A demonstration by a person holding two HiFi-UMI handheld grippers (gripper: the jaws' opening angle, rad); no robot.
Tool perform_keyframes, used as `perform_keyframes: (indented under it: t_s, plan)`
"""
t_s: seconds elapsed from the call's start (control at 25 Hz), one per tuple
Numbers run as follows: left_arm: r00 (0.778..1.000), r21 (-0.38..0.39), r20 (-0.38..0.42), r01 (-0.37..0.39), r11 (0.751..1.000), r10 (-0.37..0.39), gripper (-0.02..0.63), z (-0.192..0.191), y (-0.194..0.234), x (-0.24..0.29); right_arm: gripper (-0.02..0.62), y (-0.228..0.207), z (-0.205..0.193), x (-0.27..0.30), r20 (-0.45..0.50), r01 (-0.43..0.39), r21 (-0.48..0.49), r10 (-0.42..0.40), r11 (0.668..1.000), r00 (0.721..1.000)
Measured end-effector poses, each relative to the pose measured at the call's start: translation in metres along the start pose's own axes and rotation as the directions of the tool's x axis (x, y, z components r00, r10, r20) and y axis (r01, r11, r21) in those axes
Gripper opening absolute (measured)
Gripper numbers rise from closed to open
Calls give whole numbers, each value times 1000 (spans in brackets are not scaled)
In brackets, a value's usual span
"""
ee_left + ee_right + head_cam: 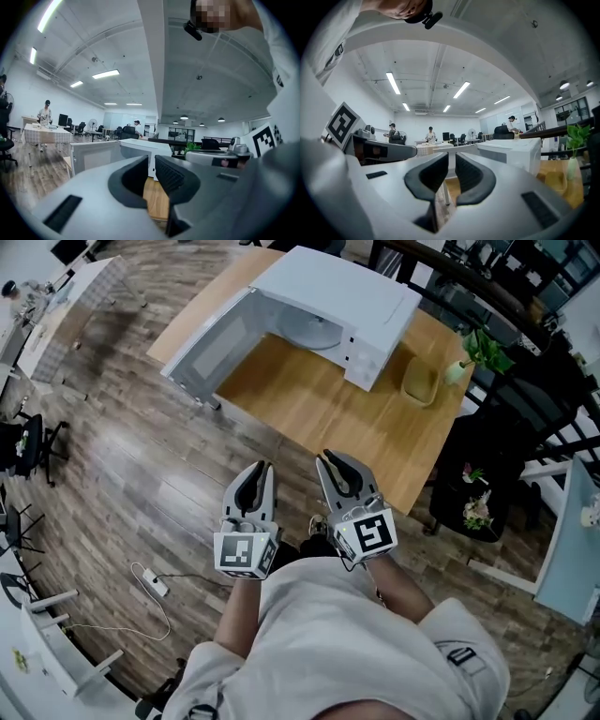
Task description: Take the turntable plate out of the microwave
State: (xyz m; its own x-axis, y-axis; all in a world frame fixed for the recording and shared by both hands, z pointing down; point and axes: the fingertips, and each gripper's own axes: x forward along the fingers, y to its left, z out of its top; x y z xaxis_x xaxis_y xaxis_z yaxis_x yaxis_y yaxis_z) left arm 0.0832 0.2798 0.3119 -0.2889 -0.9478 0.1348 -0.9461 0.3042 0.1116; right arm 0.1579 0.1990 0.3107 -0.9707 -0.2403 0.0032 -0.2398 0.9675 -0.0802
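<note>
A white microwave (361, 306) stands on the wooden table (319, 409) with its door (211, 348) swung wide open to the left. Inside it lies the pale round turntable plate (311, 332). Both grippers hover over the floor just short of the table's near edge, well away from the microwave. My left gripper (260, 469) has its jaws a narrow gap apart with nothing between them; in the left gripper view (150, 163) it points at the microwave (138, 149). My right gripper (327, 461), also seen in its own view (451, 160), is likewise slightly open and empty.
A yellowish dish (420, 381) and a green plant in a vase (476, 352) sit on the table right of the microwave. Black chairs and a railing stand beyond. A white power strip (155, 585) lies on the wood floor. People (431, 135) stand at far desks.
</note>
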Motion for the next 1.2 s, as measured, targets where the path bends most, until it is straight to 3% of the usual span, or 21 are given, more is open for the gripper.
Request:
perform_keyframes:
  t_s: [0.28,0.68,1.0,1.2]
  plan:
    - [1000,-46,-15,3,999,-4,58,-3,29,33,51,-11,-9,41,-34,-3,-2,3,1000,999]
    - [989,-70,-45,137,988,-141,58,3,89,99,51,-20,-16,120,-67,81,4,-80,997,995]
    - [940,-101,-70,327,940,-334,58,12,135,137,51,-15,-24,171,-100,248,39,-243,968,965]
    - [886,-138,-107,436,889,-451,57,-1,153,158,51,-17,-42,180,-130,382,81,-370,921,920]
